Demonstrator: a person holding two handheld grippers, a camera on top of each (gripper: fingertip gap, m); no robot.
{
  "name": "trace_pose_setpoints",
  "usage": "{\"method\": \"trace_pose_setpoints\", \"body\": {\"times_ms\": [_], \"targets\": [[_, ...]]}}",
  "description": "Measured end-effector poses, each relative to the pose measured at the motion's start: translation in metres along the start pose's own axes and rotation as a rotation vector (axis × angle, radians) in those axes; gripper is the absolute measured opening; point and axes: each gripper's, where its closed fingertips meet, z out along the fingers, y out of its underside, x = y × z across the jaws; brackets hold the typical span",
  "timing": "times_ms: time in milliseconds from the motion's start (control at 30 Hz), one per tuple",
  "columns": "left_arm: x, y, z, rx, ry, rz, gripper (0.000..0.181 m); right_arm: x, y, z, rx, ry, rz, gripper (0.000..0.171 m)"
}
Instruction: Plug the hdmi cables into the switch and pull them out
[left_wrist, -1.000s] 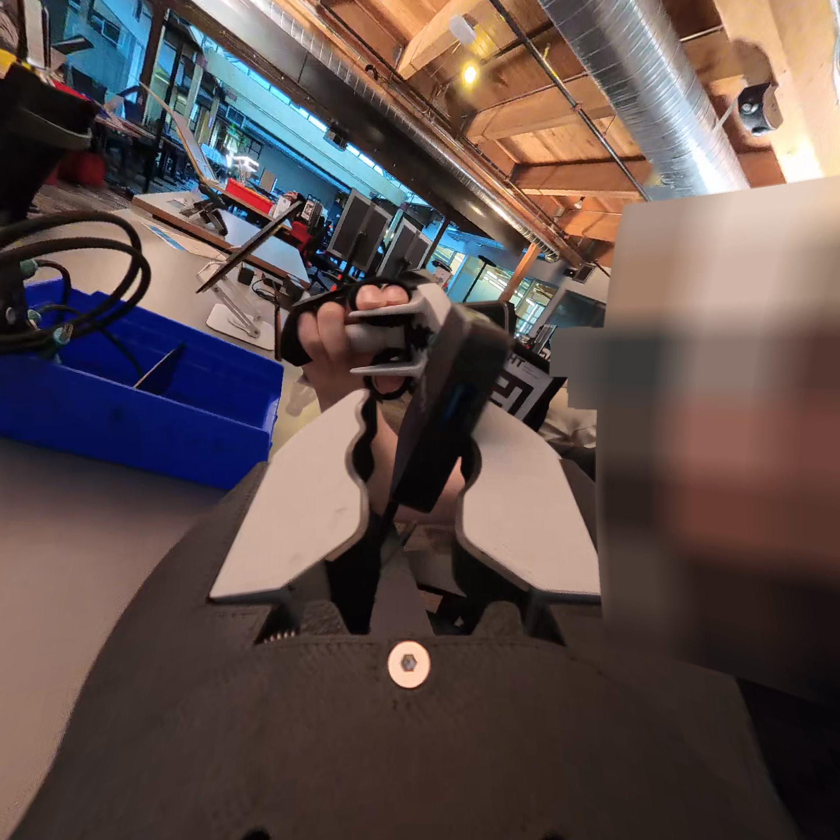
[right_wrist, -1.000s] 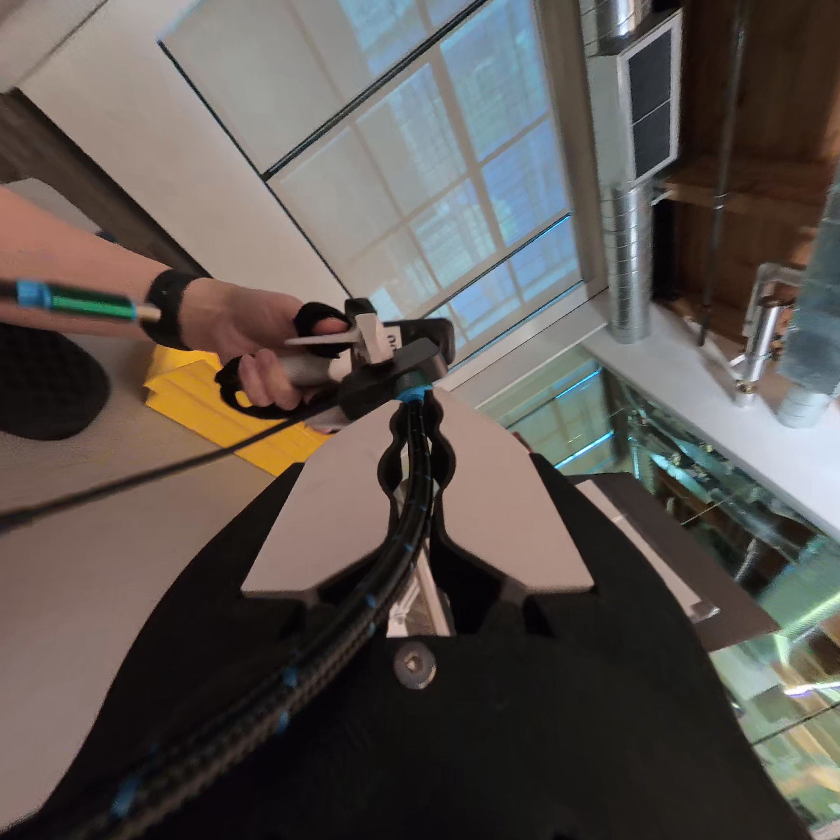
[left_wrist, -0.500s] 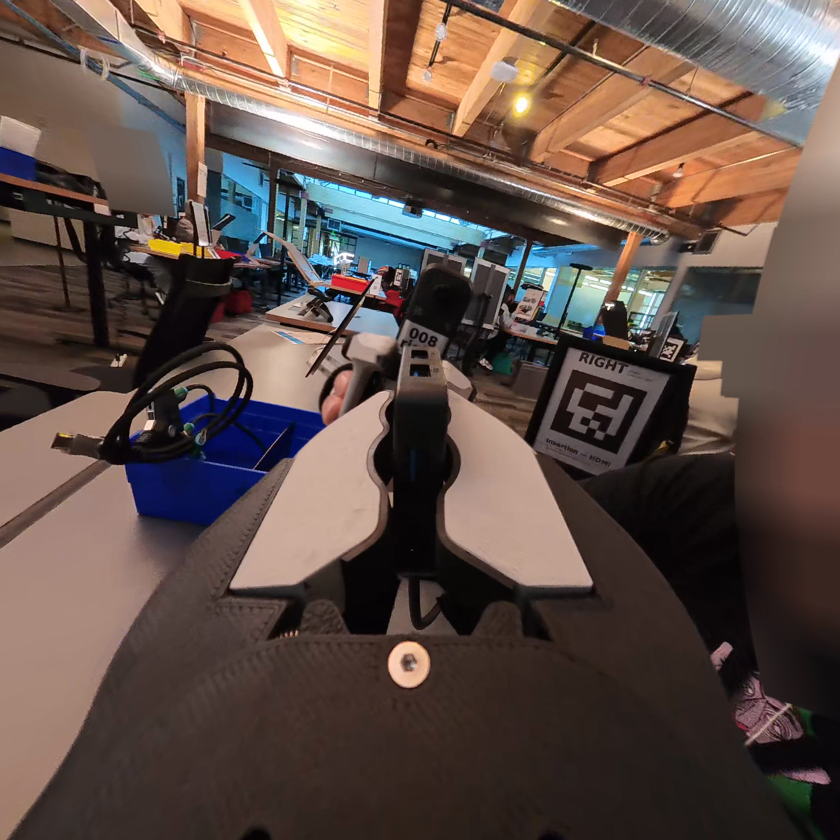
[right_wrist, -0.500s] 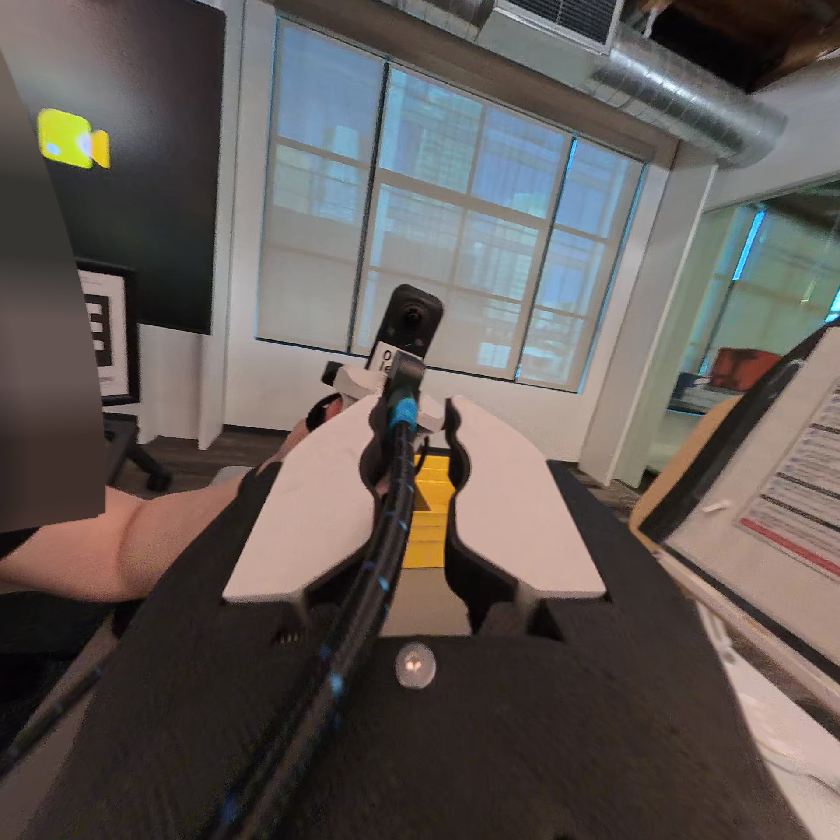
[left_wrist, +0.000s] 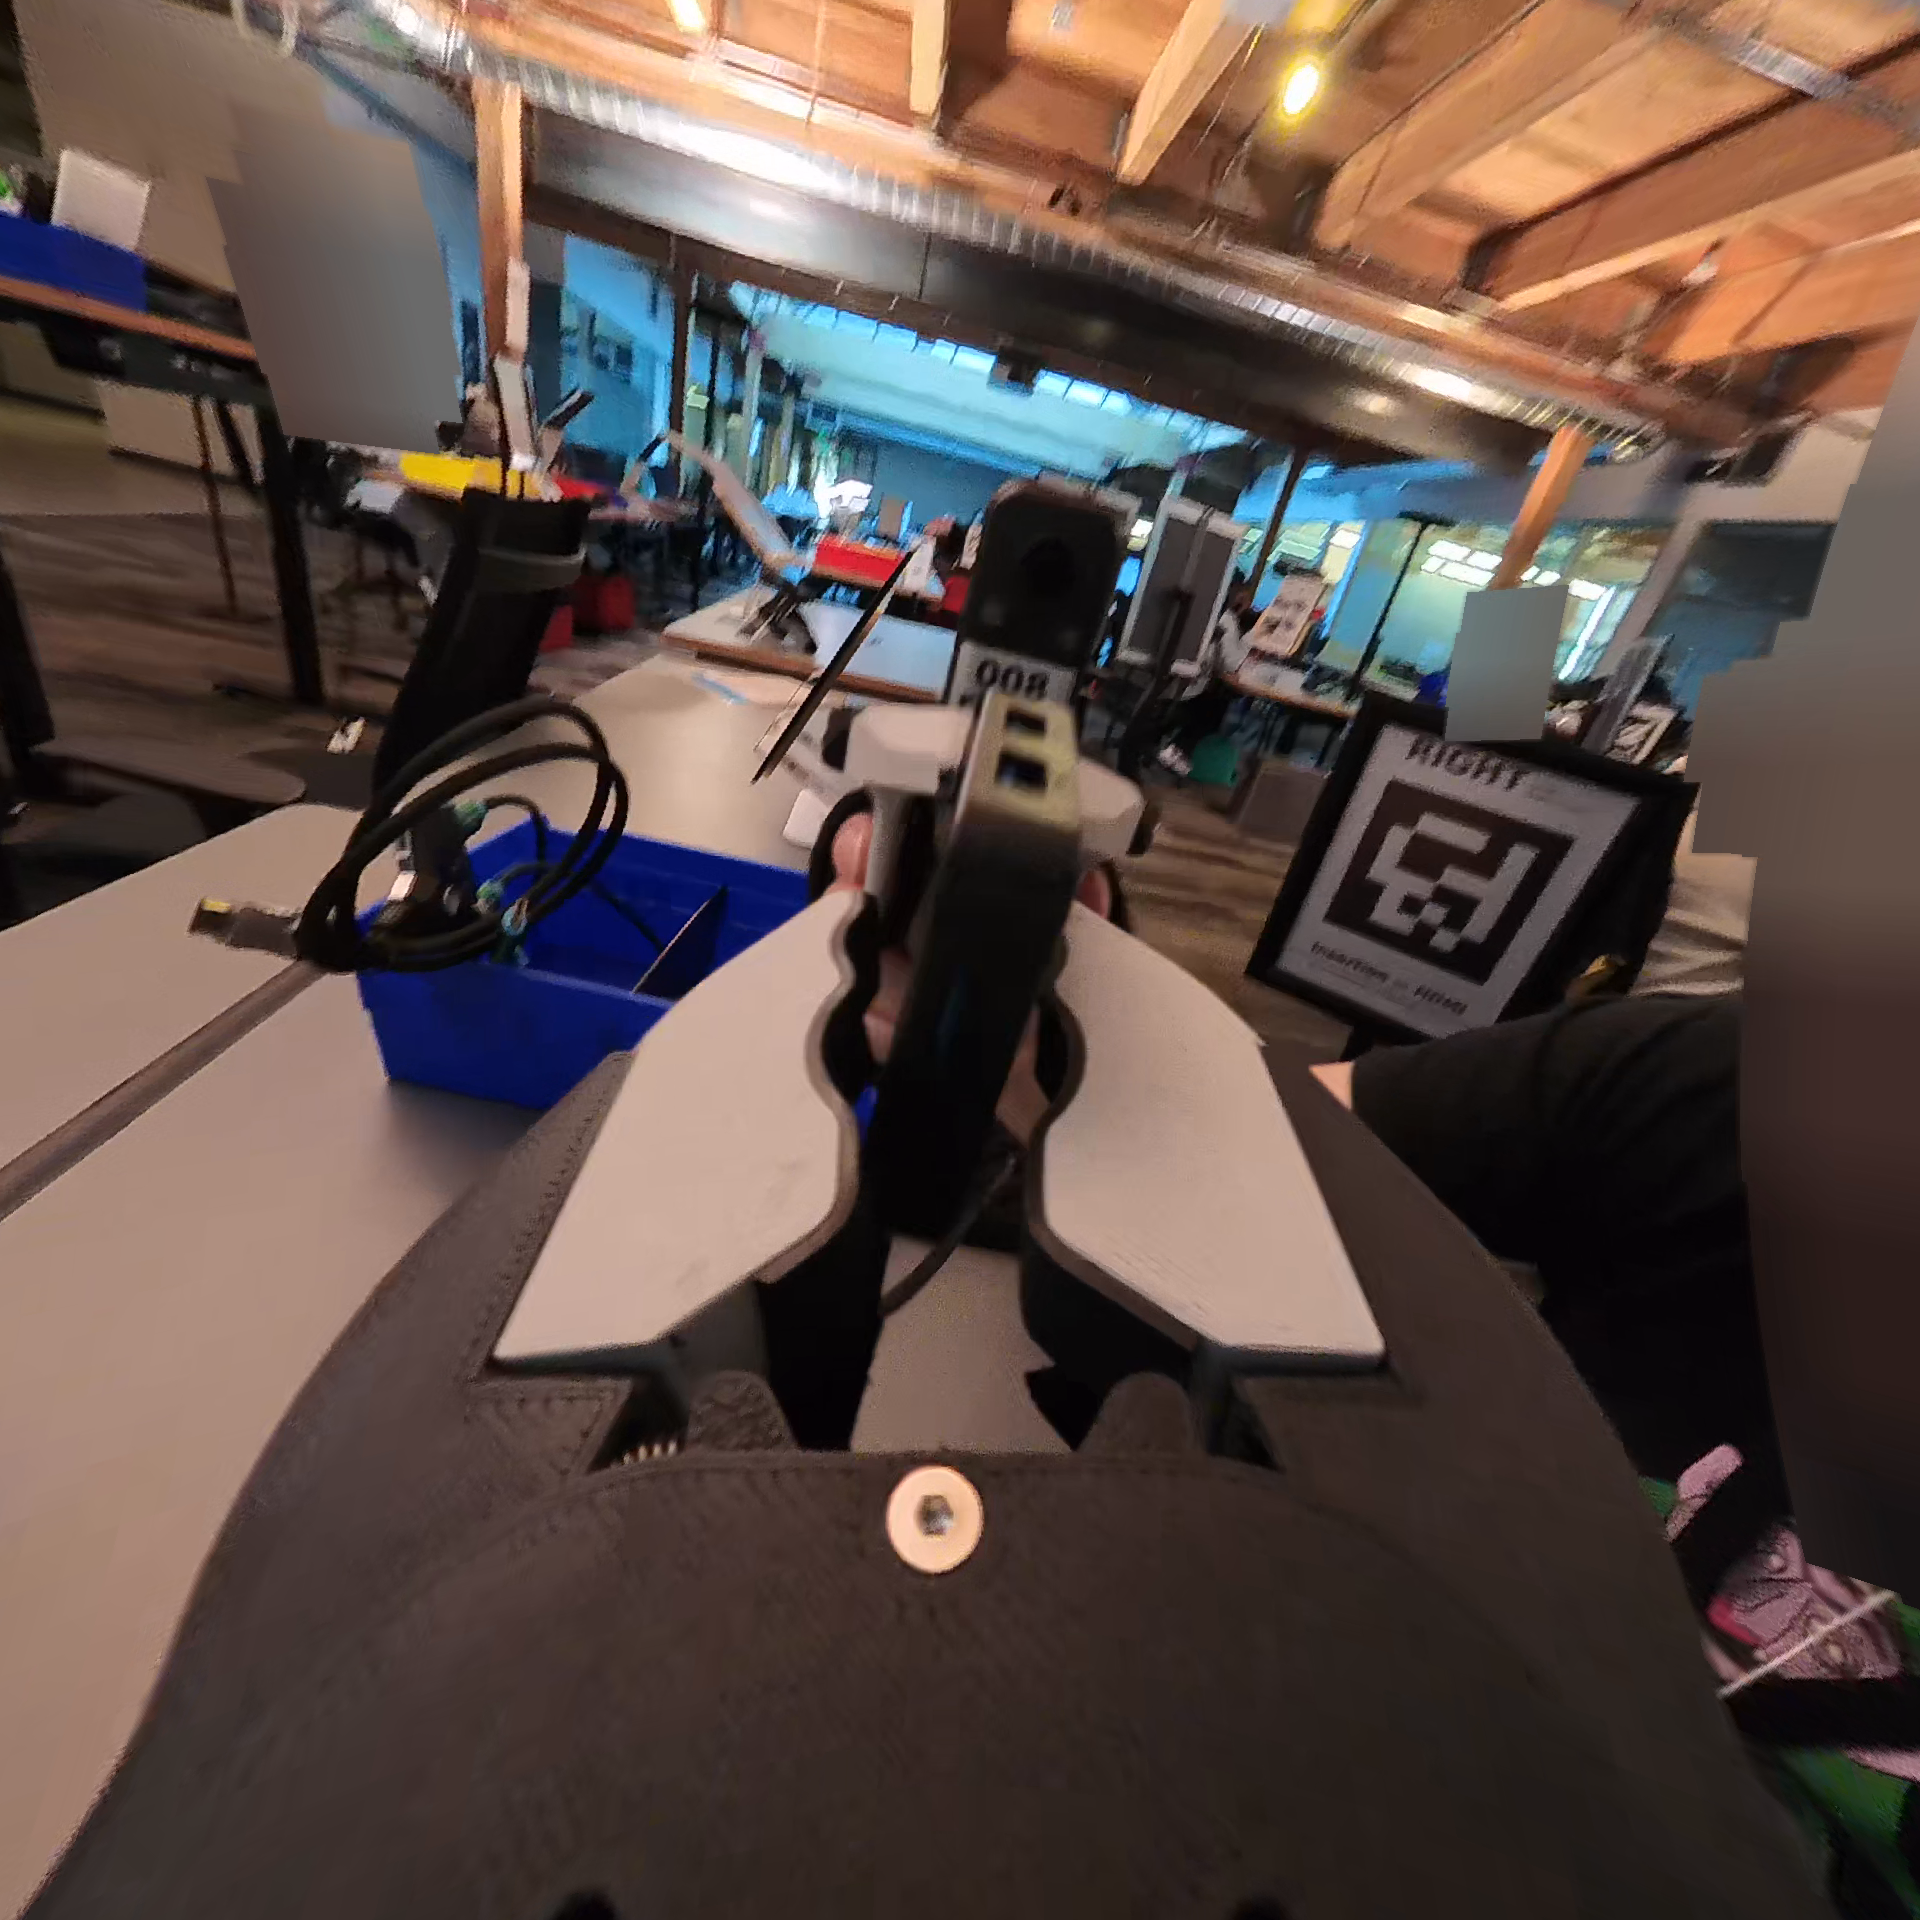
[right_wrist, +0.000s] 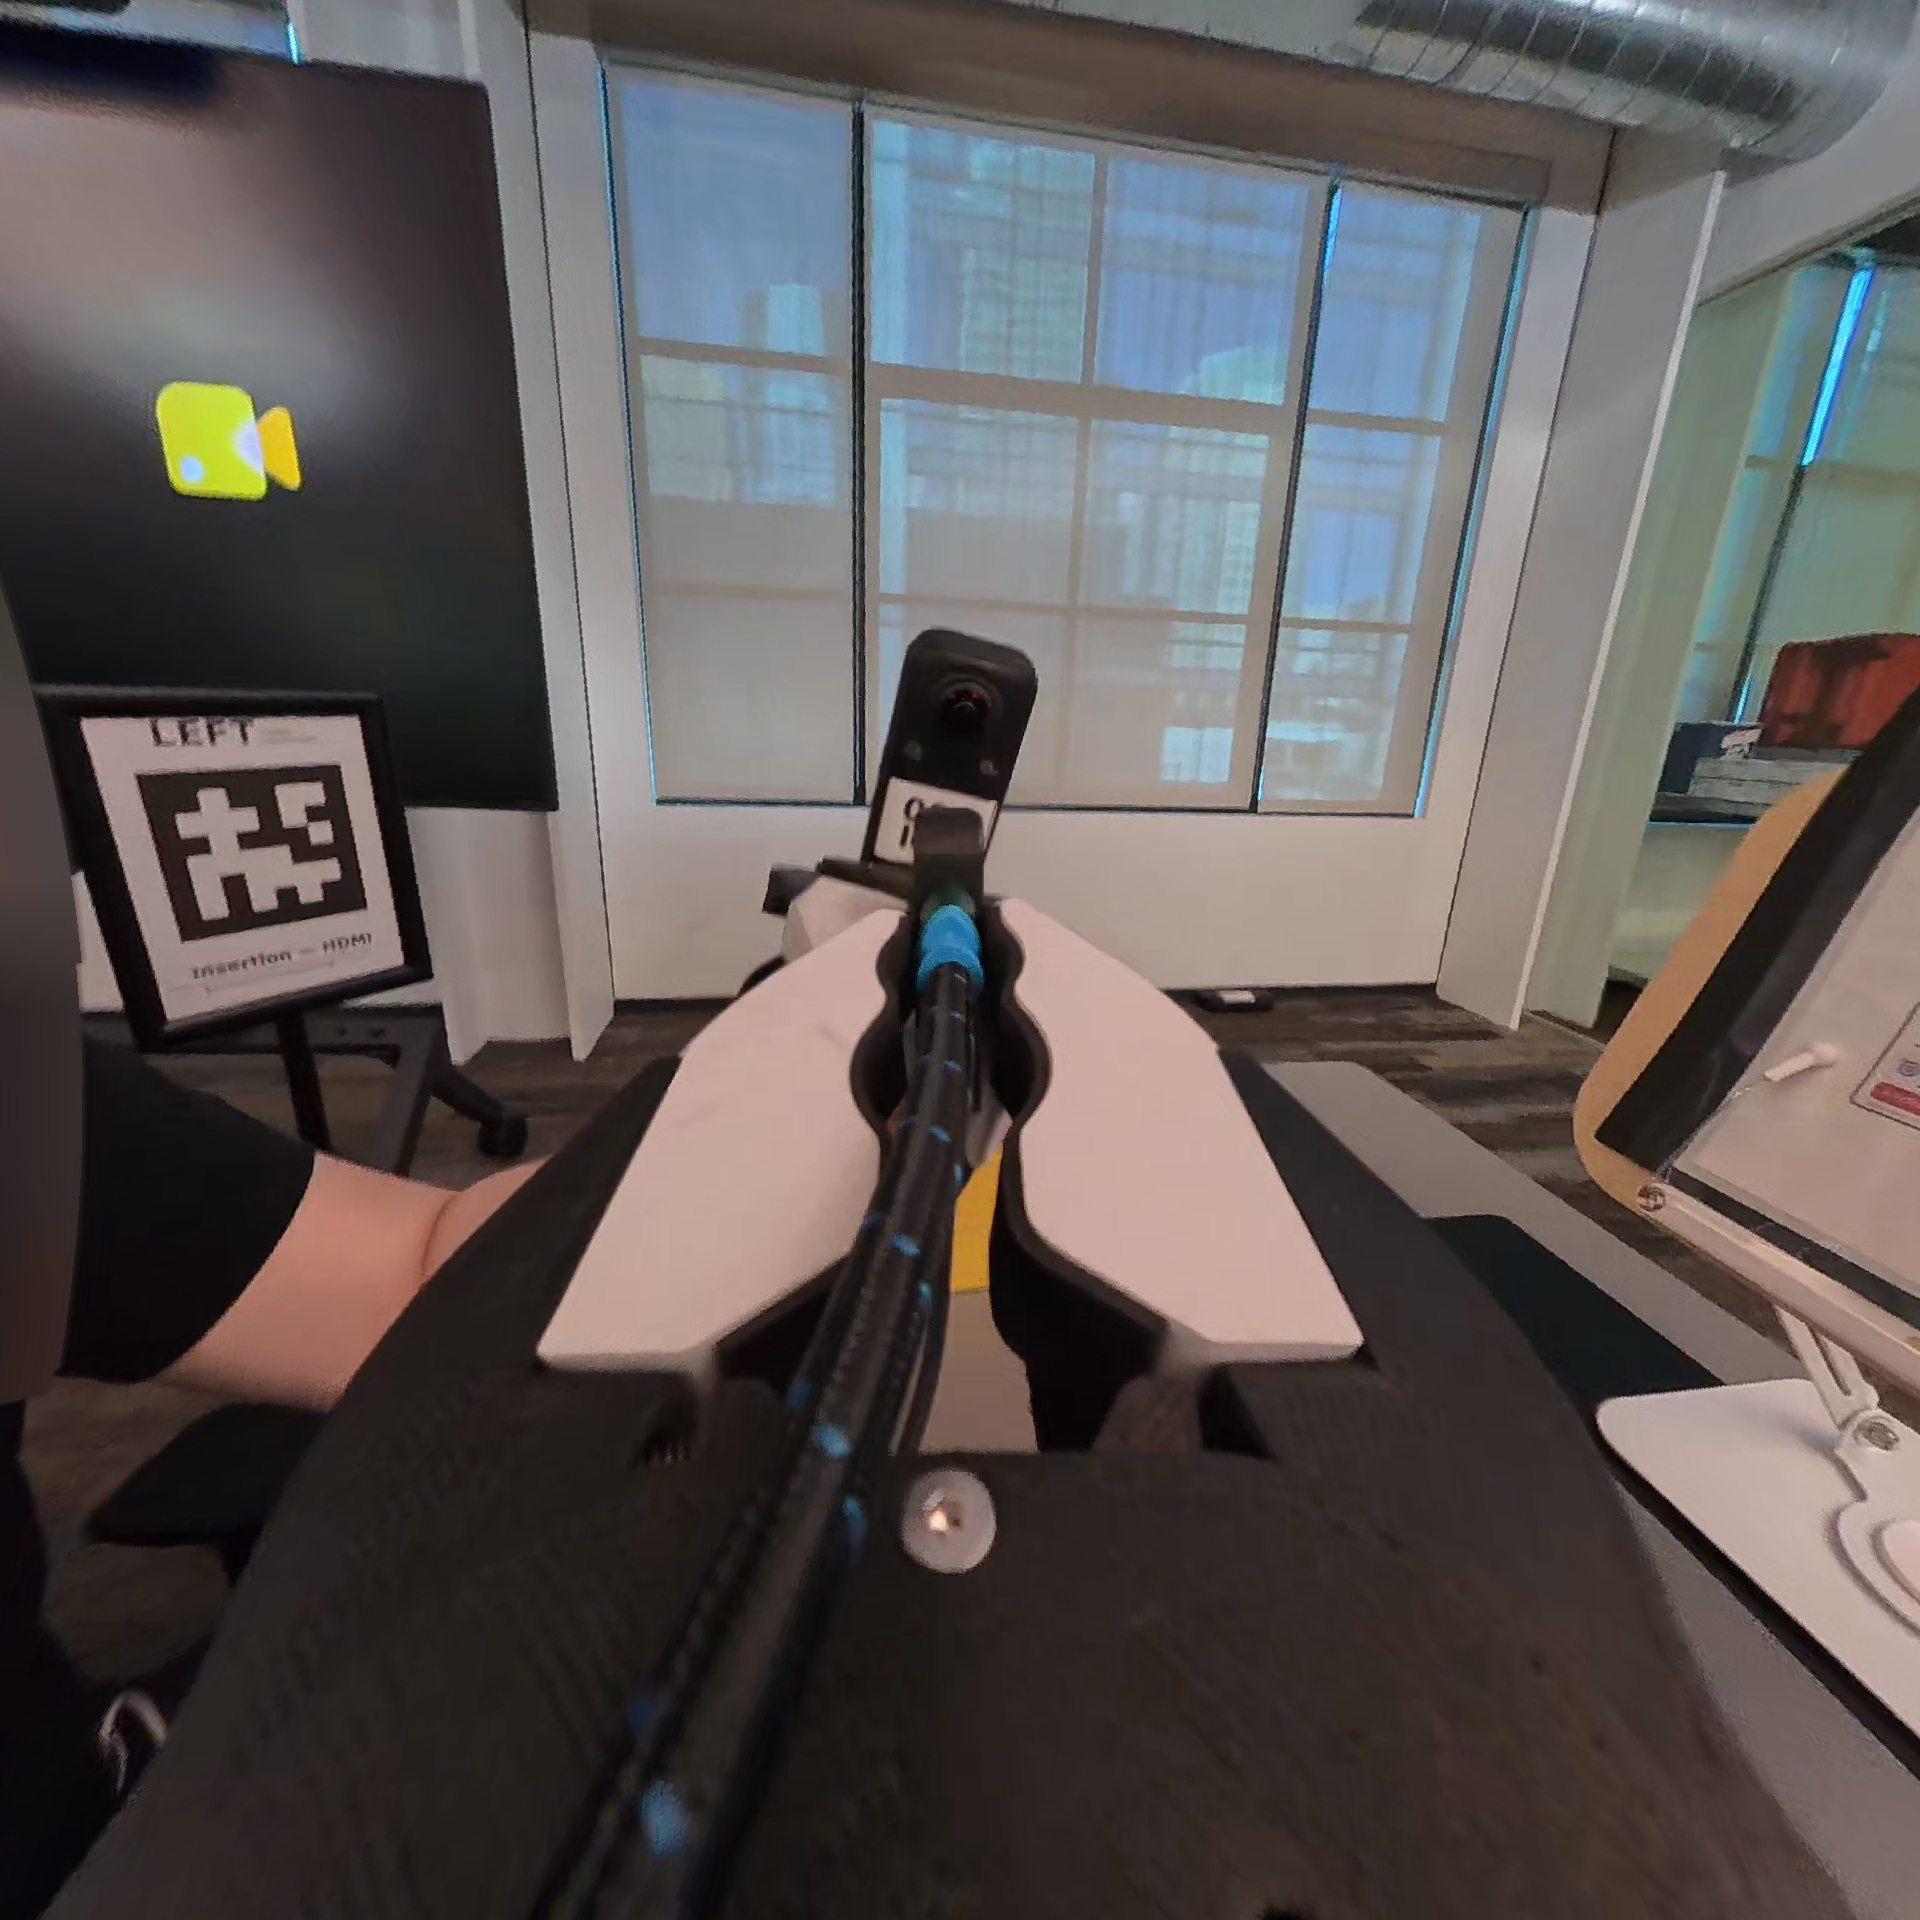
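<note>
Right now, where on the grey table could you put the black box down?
The grey table is bare left of the left tongs, in front of the blue bin. The bin is crowded with coiled cables. The switch stays clamped.

A grey table (left_wrist: 156, 1195) carried a blue bin (left_wrist: 488, 1023) near its far edge. A coil of black cables (left_wrist: 457, 831) sat in the bin, hanging over its rim. A white stand base (right_wrist: 1766, 1496) rested on a dark tabletop (right_wrist: 1538, 1278).

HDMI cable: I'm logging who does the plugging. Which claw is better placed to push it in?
Probably right: the right claw grips the HDMI cable near its plug, aimed at the switch braced in the left claw.
</note>
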Motion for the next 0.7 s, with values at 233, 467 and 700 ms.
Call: {"method": "trace_pose_setpoints", "body": {"times_ms": [233,467,700], "targets": [[-0.003,0.004,0.005,-0.022,-0.015,0.012,0.014,0.009,0.0,-0.003,0.064,-0.03,0.178,0.012],[-0.006,0.012,-0.005,-0.146,-0.044,-0.012,0.014,0.01,0.01,0.0,0.012,-0.06,0.235,0.012],[-0.008,-0.002,-0.005,-0.043,-0.11,0.045,0.033,0.017,0.008,-0.004,0.054,-0.047,0.271,0.012]]}}
